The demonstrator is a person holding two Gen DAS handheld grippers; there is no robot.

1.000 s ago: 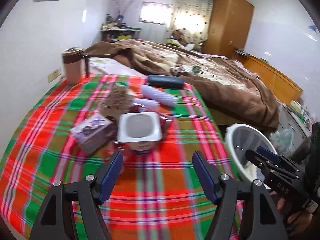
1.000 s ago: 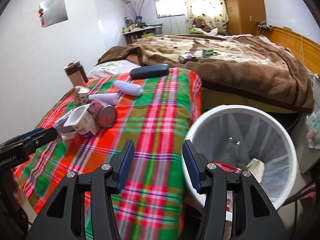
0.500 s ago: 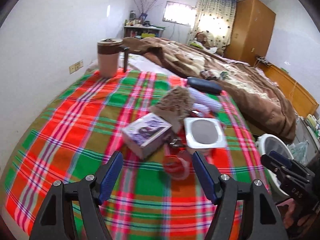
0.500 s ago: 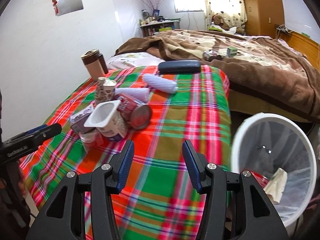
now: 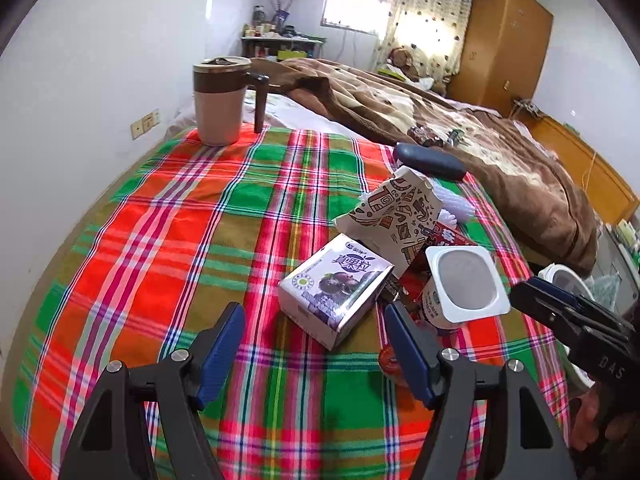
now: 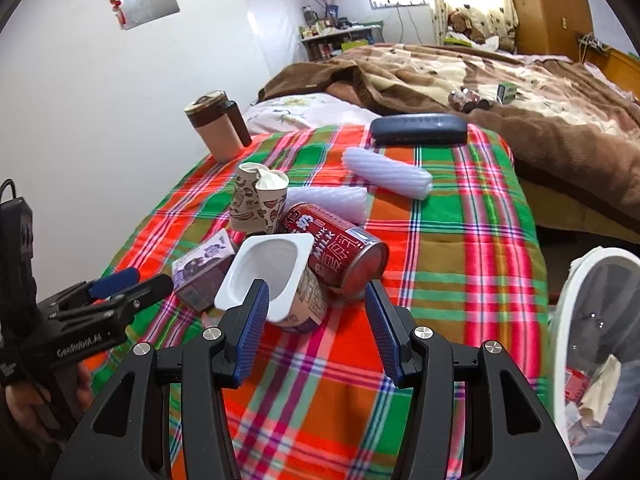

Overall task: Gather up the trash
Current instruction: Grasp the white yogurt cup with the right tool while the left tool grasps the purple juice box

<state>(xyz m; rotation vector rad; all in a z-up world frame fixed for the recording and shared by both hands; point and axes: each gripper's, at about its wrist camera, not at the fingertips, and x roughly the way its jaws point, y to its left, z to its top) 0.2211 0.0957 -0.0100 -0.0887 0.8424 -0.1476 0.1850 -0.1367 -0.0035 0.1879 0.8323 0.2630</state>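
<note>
Both grippers stood spread and empty over the red-and-green plaid tablecloth (image 5: pixel 168 240), so the step in hand looked like the approach to a pickup. The left gripper (image 5: pixel 314 344) faced the purple-printed rectangular milk carton (image 5: pixel 336 288), lying just ahead of its fingertips; the right gripper (image 6: pixel 316 324) faced the white square plastic yogurt cup (image 6: pixel 276 276), tipped against the red metal milk can (image 6: pixel 340 254). The white mesh wastebasket (image 6: pixel 576 304) stood beside the table, to the right. Next, probably, each would advance until an item sat between its jaws.
</note>
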